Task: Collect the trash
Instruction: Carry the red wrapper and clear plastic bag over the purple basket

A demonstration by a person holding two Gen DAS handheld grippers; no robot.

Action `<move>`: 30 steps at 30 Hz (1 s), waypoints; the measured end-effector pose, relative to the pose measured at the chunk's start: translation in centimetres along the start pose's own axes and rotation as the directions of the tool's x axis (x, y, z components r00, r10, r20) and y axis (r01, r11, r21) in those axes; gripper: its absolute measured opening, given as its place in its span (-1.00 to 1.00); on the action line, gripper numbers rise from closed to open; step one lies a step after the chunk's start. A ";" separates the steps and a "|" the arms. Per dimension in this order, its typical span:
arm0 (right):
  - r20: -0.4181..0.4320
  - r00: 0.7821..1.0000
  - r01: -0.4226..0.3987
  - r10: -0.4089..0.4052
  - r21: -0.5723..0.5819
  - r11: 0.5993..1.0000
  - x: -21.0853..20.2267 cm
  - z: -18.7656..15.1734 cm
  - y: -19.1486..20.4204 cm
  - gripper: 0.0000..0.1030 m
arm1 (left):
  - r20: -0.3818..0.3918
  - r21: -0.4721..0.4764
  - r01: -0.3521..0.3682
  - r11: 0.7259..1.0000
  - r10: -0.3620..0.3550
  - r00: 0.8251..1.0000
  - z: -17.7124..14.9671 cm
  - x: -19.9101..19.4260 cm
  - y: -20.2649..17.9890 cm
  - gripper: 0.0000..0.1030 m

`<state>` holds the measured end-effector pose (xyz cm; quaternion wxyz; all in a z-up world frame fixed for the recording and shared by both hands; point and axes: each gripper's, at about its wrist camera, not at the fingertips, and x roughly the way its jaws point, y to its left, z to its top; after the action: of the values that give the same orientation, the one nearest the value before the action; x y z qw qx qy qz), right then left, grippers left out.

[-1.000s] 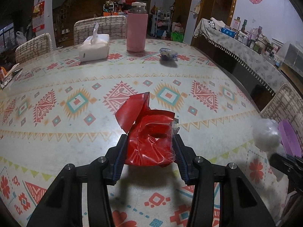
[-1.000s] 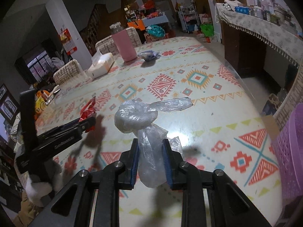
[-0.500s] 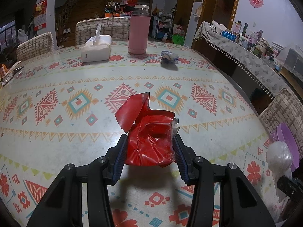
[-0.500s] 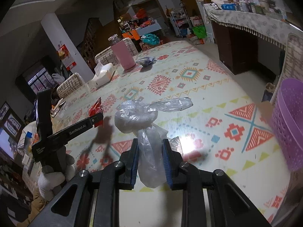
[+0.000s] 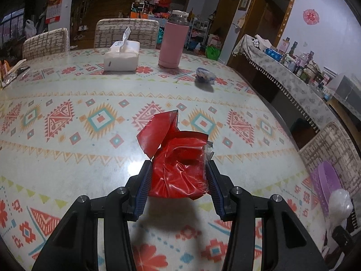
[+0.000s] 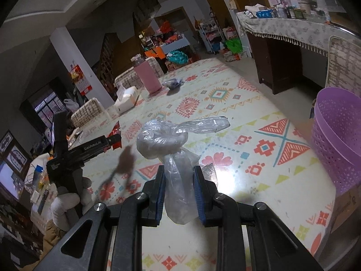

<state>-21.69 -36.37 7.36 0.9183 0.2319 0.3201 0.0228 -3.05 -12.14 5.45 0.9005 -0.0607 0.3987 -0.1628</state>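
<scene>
Right gripper [image 6: 179, 189] clamped on clear bag [image 6: 171, 149], nearer the purple basket [image 6: 336, 140] lying right; left gripper [image 5: 178, 187] pinching red wrapper [image 5: 178, 164].

Lived-in home, dining/living area. Large table [image 5: 67, 158] w/ geometric-print oilcloth, ringed by woven-pattern dining chairs [image 5: 126, 32]. On top: tissue box [image 5: 121, 57], pink thermos [image 5: 172, 41]. Sideboard [image 5: 291, 83] along right wall w/ fringed cloth, crowded w/ bottles, jars, boxes. Wall calendar [image 5: 54, 5] at left, red paper-cut decoration [image 5: 311, 17] at right, wooden door frames betw. Back room cluttered w/ shelves and bags. Purple plastic basket [image 6: 336, 140] off table edge.
</scene>
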 end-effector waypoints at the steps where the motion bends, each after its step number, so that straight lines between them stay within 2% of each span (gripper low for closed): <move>1: 0.007 1.000 -0.004 0.004 0.003 1.000 -0.3 -0.1 -0.2 -0.49 | 0.000 0.003 0.006 1.000 -0.006 1.000 -0.3 -0.5 -0.1 -0.09; 6: 0.018 0.999 -0.027 0.027 0.014 1.000 -0.9 -0.4 -0.8 -0.49 | 0.015 0.015 0.030 0.999 -0.031 0.999 -1.9 -4.1 -0.4 -0.09; 12: 0.009 0.999 -0.047 0.047 0.025 0.999 -0.9 -1.0 -1.1 -0.49 | 0.061 0.010 0.014 1.000 -0.015 0.998 -4.0 -8.6 -0.3 -0.09; 16: 0.012 0.998 -0.056 0.056 0.025 0.998 -1.0 -1.3 -1.1 -0.48 | 0.107 0.040 -0.014 0.999 0.010 0.994 -5.2 -11.4 -0.9 -0.09; 20: 0.013 0.998 -0.069 0.068 0.023 0.997 -1.1 -1.5 -1.1 -0.48 | 0.135 0.073 -0.047 0.996 0.037 0.990 -5.7 -12.8 -1.5 -0.09; 30: 0.039 0.995 -0.093 0.092 0.024 0.995 -2.5 -1.3 -1.4 -0.46 | 0.153 0.118 -0.034 0.992 0.016 0.988 -6.5 -14.0 -3.3 -0.09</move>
<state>-24.65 -37.59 7.29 0.9191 0.2587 0.2918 0.0570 -17.51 -10.28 11.62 0.9322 -0.0133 0.3193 -0.1701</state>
